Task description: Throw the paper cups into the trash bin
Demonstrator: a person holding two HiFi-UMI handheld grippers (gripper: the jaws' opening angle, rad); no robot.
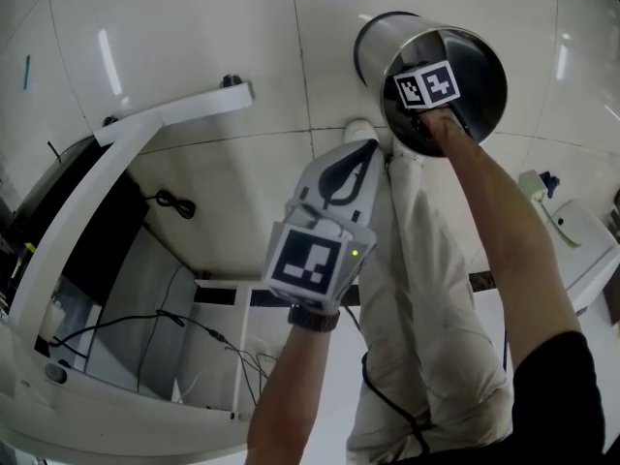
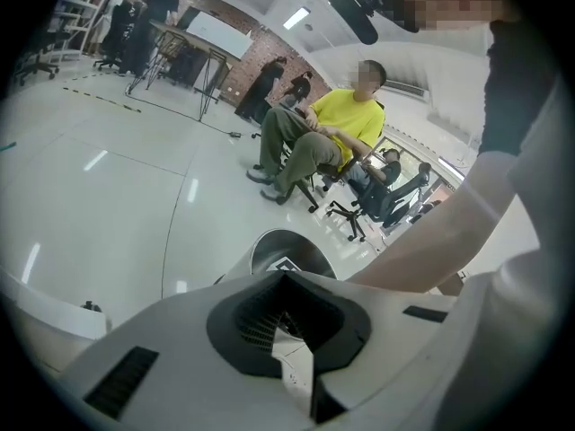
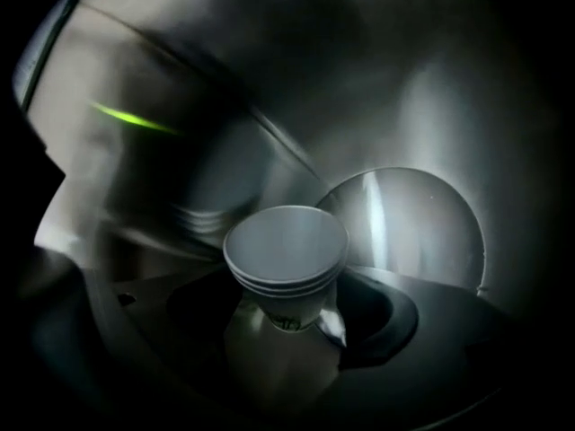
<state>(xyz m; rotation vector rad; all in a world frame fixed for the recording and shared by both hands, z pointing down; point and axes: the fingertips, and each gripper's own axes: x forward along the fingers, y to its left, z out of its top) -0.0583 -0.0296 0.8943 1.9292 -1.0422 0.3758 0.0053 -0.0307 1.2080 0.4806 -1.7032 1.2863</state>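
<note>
- The pale fingers of your right gripper clamp the base of a nested stack of white paper cups, well inside the round brushed-steel trash bin.
- Your left gripper hangs outside the bin, jaws together and empty.
- The best release is probably here: part the jaws fully, let the cups drop, then lift straight out, clear of the wall.

the left gripper has a white plastic shell with a black hollow, a small green light and a cube with a black-and-white square marker. the person wears a dark watch, a black short sleeve, beige trousers and a white shoe.
</note>
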